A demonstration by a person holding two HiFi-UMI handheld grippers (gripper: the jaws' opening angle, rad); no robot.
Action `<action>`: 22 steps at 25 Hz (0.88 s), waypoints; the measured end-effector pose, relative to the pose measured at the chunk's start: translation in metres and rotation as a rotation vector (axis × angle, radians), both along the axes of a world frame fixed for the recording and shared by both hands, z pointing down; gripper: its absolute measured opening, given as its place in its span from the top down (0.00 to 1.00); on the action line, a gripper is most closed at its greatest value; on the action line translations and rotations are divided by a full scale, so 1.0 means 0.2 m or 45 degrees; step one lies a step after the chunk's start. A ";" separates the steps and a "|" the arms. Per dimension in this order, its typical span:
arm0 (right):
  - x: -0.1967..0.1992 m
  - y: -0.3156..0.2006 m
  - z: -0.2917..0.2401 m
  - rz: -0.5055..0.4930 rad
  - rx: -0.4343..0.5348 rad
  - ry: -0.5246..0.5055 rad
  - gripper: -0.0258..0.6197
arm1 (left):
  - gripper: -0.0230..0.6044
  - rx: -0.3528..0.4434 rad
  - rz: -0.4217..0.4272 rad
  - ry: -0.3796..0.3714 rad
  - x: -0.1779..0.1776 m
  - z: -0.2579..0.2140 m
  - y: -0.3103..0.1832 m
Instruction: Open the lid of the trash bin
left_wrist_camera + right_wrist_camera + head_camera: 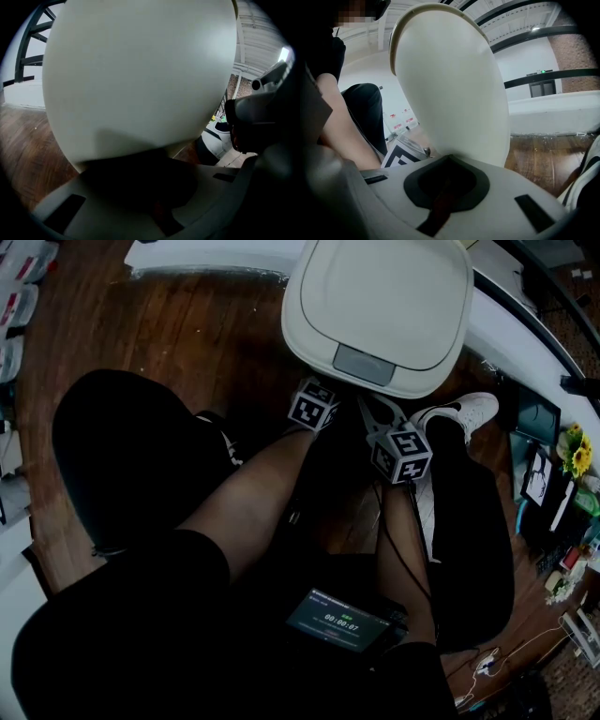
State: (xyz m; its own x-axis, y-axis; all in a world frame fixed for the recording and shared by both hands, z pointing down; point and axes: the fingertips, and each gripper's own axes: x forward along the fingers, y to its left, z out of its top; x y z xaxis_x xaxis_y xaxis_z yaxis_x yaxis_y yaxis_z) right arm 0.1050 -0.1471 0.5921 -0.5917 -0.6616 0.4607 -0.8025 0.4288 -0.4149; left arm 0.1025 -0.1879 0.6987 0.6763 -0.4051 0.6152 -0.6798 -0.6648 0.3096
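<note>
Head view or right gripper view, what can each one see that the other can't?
Only the head view shows the top of the closed lid with its grey push panel, a sunflower and a small screen with green digits. Only the right gripper view shows the ceiling beams and a dark door under a green sign. Both show the white trash bin, the wooden floor and the left gripper's marker cube.

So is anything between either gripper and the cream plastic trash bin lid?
Nothing visible. The left gripper and right gripper both sit at the front edge of the cream plastic lid; a white shoe lies clear of them.
</note>
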 end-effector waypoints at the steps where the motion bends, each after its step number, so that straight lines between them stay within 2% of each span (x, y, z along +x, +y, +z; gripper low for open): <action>1: 0.00 0.00 0.00 0.007 -0.005 -0.008 0.92 | 0.90 0.005 0.004 -0.005 0.00 0.00 0.00; 8: 0.03 0.00 0.05 0.022 -0.015 0.007 0.92 | 0.91 -0.004 -0.059 -0.045 0.00 0.04 -0.01; 15: 0.04 -0.01 0.04 0.062 -0.050 -0.010 0.92 | 0.91 -0.058 -0.044 -0.036 0.01 0.09 0.04; 18: 0.07 -0.03 0.06 0.071 -0.027 0.015 0.92 | 0.91 -0.082 -0.070 -0.037 0.01 0.12 0.05; 22: 0.07 -0.02 0.07 0.068 -0.030 0.016 0.92 | 0.91 -0.115 -0.041 -0.057 0.01 0.13 0.07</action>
State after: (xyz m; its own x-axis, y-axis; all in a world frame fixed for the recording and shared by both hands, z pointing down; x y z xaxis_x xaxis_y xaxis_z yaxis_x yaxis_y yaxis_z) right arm 0.1197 -0.1513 0.6053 -0.5498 -0.6809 0.4838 -0.8293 0.3754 -0.4140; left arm 0.1055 -0.1739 0.7237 0.6349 -0.3677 0.6795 -0.7149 -0.6130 0.3363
